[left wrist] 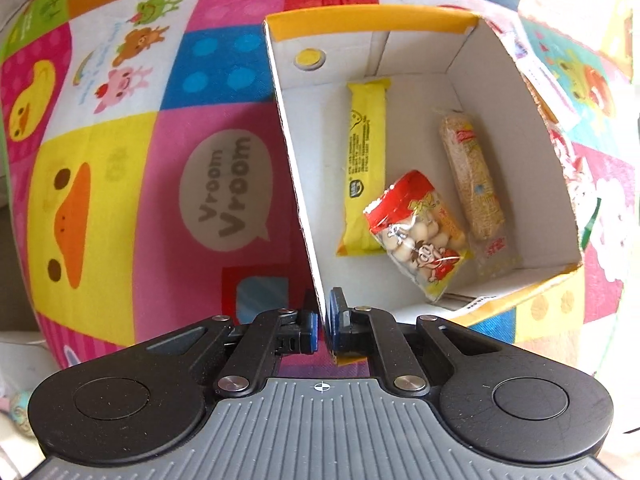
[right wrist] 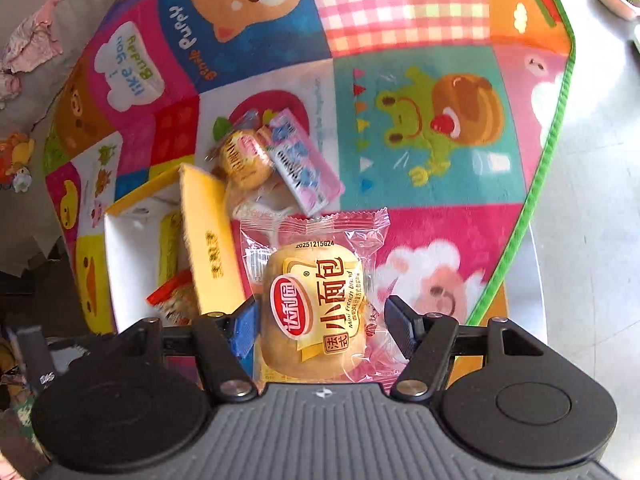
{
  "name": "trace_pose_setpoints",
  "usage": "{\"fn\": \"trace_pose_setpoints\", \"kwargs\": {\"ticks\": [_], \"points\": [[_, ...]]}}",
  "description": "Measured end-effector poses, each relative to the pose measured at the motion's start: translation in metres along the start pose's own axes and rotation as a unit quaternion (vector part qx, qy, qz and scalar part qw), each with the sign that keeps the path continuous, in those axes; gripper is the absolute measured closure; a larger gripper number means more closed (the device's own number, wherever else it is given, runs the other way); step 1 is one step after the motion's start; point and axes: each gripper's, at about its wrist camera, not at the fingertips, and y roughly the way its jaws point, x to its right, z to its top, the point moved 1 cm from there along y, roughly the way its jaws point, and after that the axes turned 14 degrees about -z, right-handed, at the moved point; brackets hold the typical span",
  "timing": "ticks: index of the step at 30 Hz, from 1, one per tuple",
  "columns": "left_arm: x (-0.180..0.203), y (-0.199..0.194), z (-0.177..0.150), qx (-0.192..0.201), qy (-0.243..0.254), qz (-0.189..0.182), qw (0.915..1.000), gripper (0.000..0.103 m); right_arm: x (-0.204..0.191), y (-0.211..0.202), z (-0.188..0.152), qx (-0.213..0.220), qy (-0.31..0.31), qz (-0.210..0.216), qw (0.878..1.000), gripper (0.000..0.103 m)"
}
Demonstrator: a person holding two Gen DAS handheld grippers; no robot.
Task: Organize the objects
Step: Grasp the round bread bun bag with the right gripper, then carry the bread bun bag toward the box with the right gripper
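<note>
The left gripper (left wrist: 323,320) pinches the box (left wrist: 294,184) wall to steady it, while the right gripper's (right wrist: 320,330) fingers clasp a wrapped bread (right wrist: 316,312) beside it, likely for dropping in.

The right gripper (right wrist: 322,326) jaws hold a wrapped mini bread (right wrist: 316,312) (clear wrapper) beside the box (right wrist: 208,236).

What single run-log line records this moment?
left claw: shut on box wall | right claw: holding bread packet | box holds three snacks
</note>
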Motion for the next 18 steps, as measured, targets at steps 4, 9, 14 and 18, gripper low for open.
{"fn": "trace_pose_setpoints", "kwargs": {"ticks": [4,9,14,18], "points": [[-0.004,-0.004,-0.003,0.004,-0.005,-0.012,0.9999,0.095,-0.023,-0.022,-0.039,-0.011,-0.005,0.012,1.0,0.037],[-0.014,-0.007,-0.002,0.012,-0.016,-0.034,0.9992,0.094,-0.052,-0.038,-0.074,-0.016,-0.013,0.014,1.0,0.037],[-0.019,-0.007,0.003,0.019,-0.021,-0.043,0.9987,0.095,-0.068,-0.054,-0.098,0.003,-0.018,-0.012,1.0,0.037],[-0.017,-0.008,0.004,0.019,-0.001,-0.047,0.9987,0.094,-0.071,-0.061,-0.112,0.02,0.0,-0.026,0.999,0.037]]}}
